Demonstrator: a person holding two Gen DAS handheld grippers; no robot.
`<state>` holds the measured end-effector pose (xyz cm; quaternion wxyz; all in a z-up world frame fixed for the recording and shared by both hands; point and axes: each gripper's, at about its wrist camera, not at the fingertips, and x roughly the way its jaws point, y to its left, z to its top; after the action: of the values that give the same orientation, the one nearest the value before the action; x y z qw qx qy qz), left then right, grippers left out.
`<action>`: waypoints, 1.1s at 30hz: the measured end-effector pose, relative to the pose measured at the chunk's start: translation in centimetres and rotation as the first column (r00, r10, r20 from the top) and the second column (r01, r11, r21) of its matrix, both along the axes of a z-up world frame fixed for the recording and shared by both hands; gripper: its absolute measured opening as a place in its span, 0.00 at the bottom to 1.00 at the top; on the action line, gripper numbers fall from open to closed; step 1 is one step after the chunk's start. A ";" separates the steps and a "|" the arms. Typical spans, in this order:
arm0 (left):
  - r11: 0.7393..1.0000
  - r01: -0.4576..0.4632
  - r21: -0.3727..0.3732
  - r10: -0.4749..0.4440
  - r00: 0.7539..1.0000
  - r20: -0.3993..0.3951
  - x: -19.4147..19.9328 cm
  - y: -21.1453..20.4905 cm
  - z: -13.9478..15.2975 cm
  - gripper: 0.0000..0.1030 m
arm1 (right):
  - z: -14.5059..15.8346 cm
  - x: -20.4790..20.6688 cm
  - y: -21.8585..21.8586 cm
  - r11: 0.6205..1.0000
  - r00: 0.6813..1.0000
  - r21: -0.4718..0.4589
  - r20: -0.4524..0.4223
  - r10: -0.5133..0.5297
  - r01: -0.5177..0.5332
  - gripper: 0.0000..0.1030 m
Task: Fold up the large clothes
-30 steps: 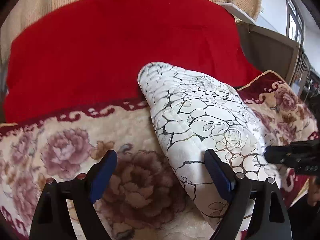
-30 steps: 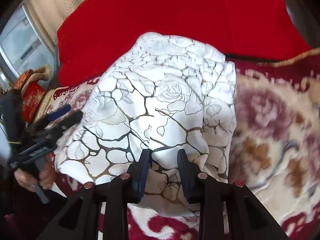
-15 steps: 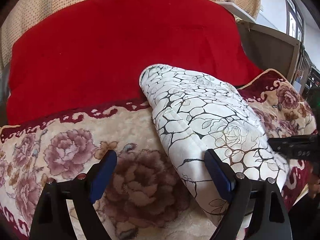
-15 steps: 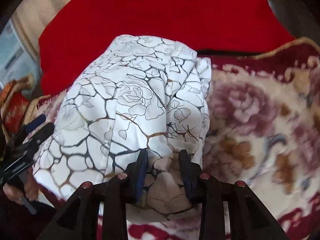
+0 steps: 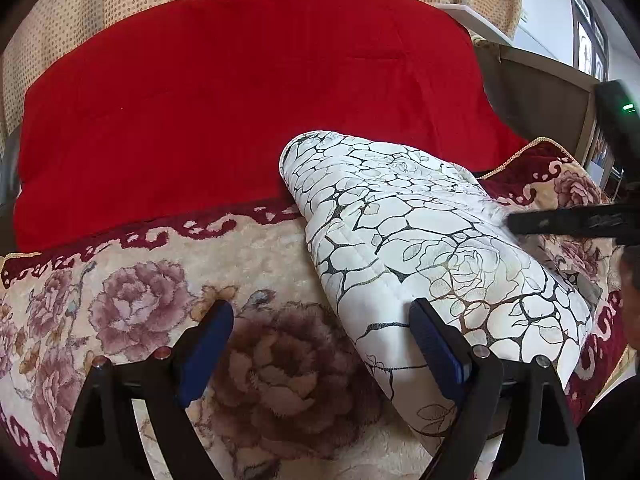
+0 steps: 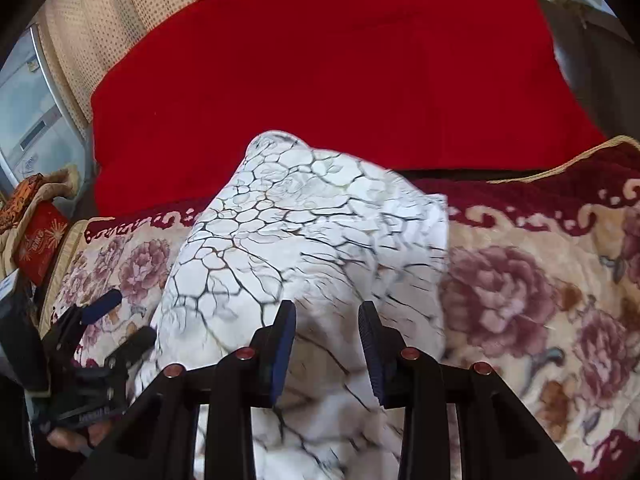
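Observation:
A white quilted garment [image 5: 432, 248] with a black crackle and rose print lies bunched in a thick fold on the floral blanket [image 5: 140, 300]. It also shows in the right wrist view [image 6: 304, 236], partly blurred. My left gripper [image 5: 322, 350] is open and empty, its right finger against the garment's near edge. My right gripper [image 6: 326, 342] has its jaws narrowly apart with a thick fold of the garment between them, raised off the blanket. The right gripper's fingers [image 5: 568, 222] show from the side at the right edge of the left wrist view.
A red quilt [image 5: 248, 92] covers the bed behind the floral blanket. Beige dotted curtains [image 6: 76, 32] hang at the back. A red box [image 6: 38, 240] and an appliance stand at the left. Dark furniture [image 5: 540, 104] is at the right.
My right gripper has lifted the garment's near edge and moved it up and toward the back, so the garment now looks more bunched. My left gripper stays open and has barely moved.

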<state>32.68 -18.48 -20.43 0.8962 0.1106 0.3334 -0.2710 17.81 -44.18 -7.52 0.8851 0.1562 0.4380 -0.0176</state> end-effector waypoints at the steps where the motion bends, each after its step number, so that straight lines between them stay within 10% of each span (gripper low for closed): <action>1: 1.000 0.002 -0.001 -0.002 1.000 -0.001 0.0 0.0 0.0 0.87 | -0.9 0.6 0.1 1.000 1.000 0.009 -0.027 -0.002 0.002 0.37; 33: 1.000 -0.013 0.000 0.013 1.000 0.025 0.0 0.0 0.0 0.92 | -2.4 -0.8 -1.3 0.988 0.999 0.148 0.035 0.041 -0.046 0.53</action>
<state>32.67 -18.50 -20.43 0.9020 0.1121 0.3229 -0.2637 17.04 -45.48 -9.96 0.8780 0.2124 0.4273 0.0368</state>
